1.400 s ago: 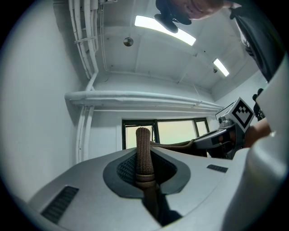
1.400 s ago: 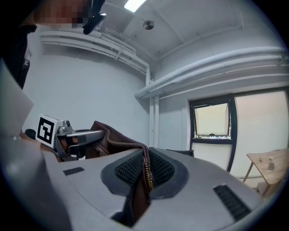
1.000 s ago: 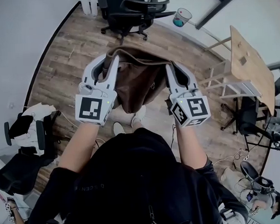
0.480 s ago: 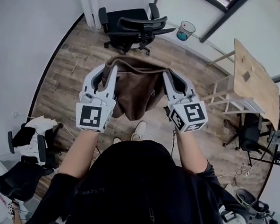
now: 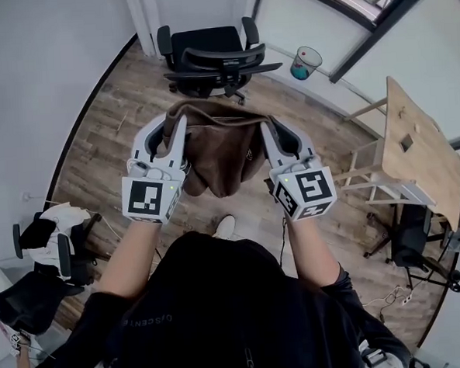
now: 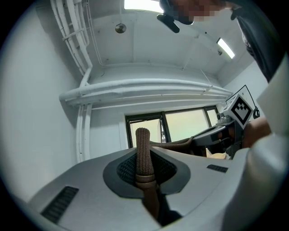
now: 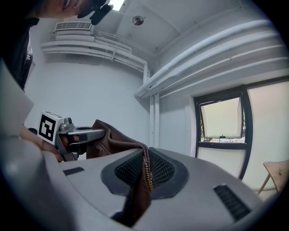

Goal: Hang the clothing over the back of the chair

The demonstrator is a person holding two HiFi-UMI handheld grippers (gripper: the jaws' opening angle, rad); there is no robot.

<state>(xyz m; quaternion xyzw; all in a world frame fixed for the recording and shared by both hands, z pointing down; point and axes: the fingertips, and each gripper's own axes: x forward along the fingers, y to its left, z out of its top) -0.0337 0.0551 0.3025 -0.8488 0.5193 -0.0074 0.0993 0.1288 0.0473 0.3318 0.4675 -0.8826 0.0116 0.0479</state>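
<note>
Over wood floor (image 5: pixel 103 140), near black chair (image 5: pixel 210 50): left claw (image 5: pixel 169 122) and right claw (image 5: pixel 271 125) tight on brown jacket (image 5: pixel 220 150).

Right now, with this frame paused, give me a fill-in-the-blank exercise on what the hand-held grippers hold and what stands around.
1. The left hand-held gripper and the right hand-held gripper are both shut on a ____ jacket.
2. The jacket edge pinched by the right one carries a ____.
3. The office chair ahead is ____ in colour.
4. The wooden table stands to the person's ____.
Missing words: brown, zipper, black, right.
</note>
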